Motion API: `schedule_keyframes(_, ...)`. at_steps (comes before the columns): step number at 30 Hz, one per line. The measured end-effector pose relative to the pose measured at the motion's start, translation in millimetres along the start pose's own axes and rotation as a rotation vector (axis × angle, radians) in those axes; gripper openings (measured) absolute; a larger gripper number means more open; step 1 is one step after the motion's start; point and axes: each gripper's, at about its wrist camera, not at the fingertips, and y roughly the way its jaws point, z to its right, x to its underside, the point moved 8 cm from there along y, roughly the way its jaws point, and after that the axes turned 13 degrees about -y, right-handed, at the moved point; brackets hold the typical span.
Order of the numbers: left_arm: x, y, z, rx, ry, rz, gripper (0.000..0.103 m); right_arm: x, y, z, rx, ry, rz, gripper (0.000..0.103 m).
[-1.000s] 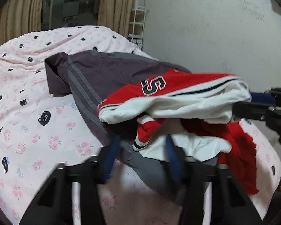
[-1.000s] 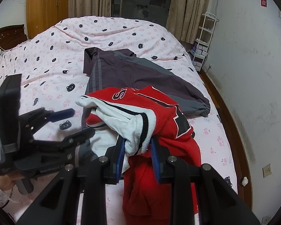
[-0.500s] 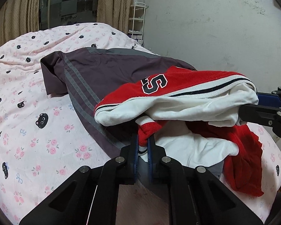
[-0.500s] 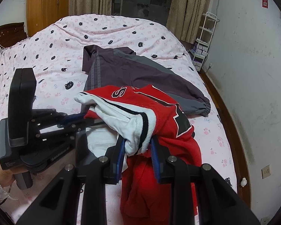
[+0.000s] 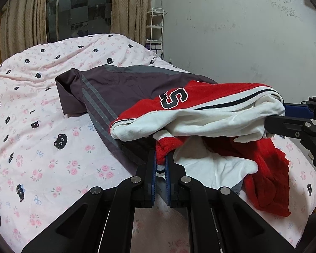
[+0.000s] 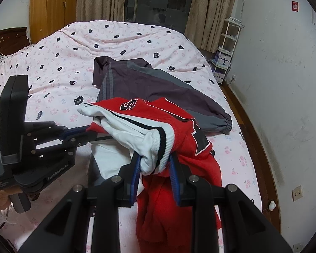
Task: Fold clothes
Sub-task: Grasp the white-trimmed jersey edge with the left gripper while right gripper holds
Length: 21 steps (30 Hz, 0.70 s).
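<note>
Red and white jersey held up over a pink bed by two tongs

The bed, covered in a pink sheet printed with cat faces and flowers, carries dark purple trousers with grey stripes, laid flat. The red and white jersey, marked with a black S, is bunched over the near end of the trousers, partly lifted, its red tail hanging down. The right tongs are partly closed around a thick white ribbed bundle of the jersey. The left tongs are nearly closed, pinching a narrow red and white cuff.
</note>
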Motion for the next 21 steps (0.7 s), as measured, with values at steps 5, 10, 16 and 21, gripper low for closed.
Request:
schedule_keyframes(5,-3,-7,1,-0.013,-0.005,0.007,0.006,-2,-7,1,0.009,0.001,0.005,0.027)
schedule_keyframes(10,-7,-20,4,-0.014,0.001,0.023,0.006,-4,-18,2,0.016,-0.002,0.016,0.027)
schedule_keyframes(16,-11,-48,1,-0.018,-0.017,0.059,0.006,-6,-35,1,0.024,0.002,0.033,0.027)
schedule_keyframes(21,-11,-92,-12,-0.055,-0.033,0.119,0.006,-10,-59,-4,0.024,0.002,0.065,0.027)
